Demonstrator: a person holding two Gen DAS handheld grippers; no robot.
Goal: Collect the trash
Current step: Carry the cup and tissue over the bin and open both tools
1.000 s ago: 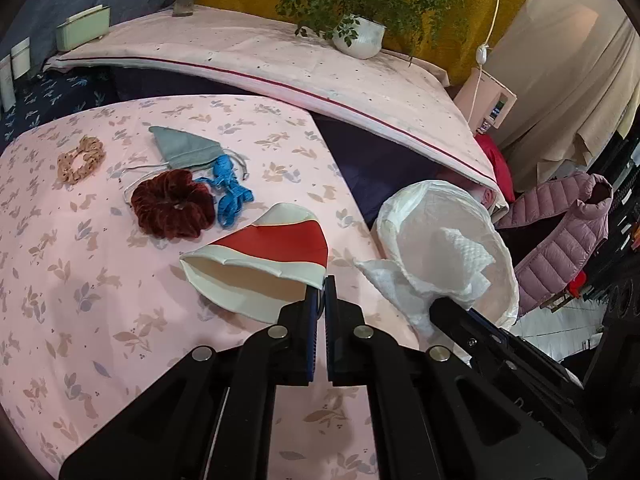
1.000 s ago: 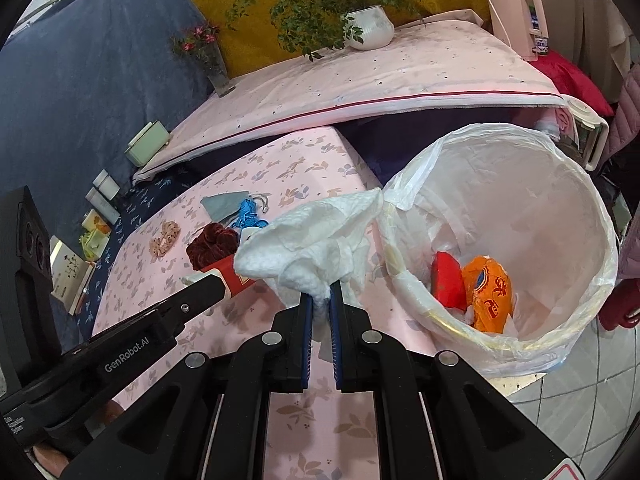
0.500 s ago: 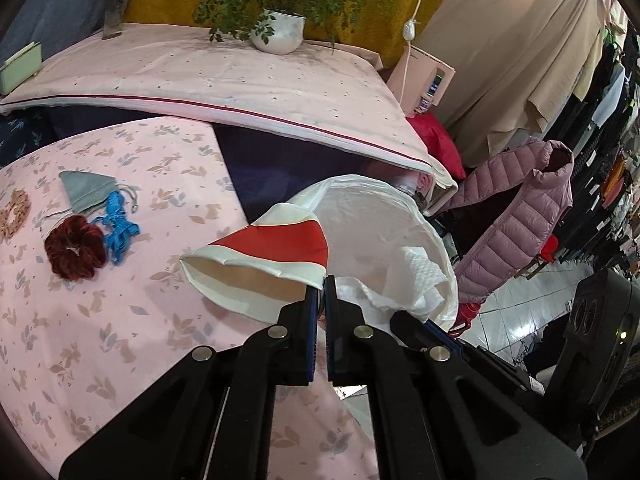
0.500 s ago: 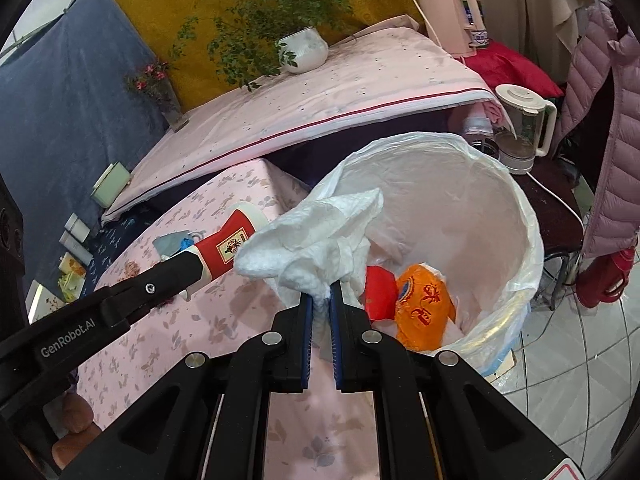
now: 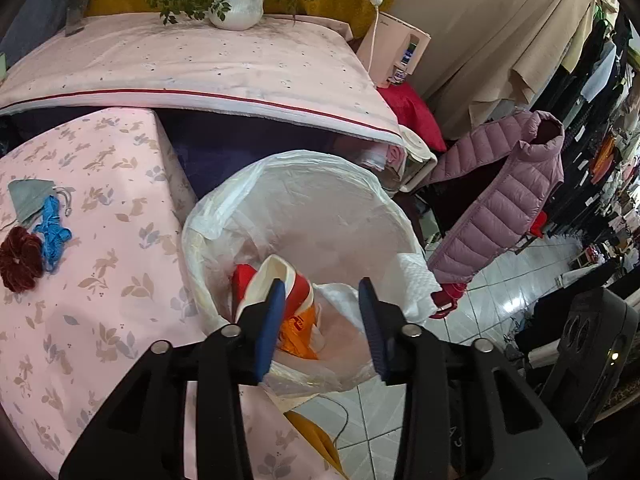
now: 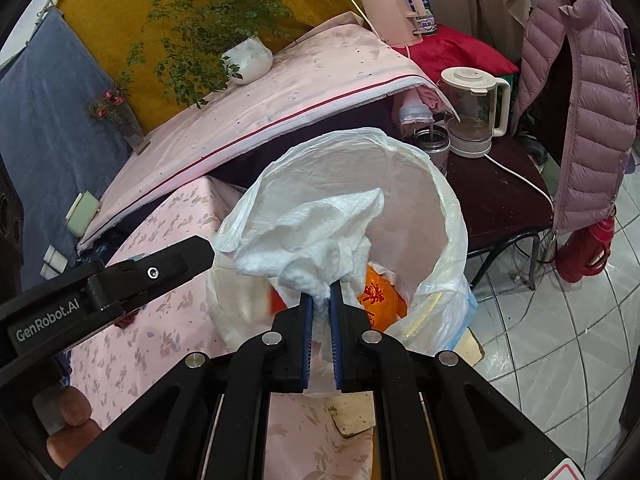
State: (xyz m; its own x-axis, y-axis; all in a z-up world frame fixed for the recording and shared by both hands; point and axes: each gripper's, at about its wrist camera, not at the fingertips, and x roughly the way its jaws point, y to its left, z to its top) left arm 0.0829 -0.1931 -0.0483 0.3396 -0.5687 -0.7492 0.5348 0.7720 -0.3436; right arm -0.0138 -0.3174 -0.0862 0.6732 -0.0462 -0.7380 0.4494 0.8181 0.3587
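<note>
L tongs opening over white-lined round trash bin, red-and-cream paper cup dropping inside. R tongs clamped on crumpled white tissue w/ bin beneath: part jaws above centre.

"GenRobot.AI" is printed in white on the black body of the left claw, as seen from the right wrist. Red characters are printed on the orange packet in the bin, but they cannot be read. Small print on the kettle base label is too blurred to read.
</note>
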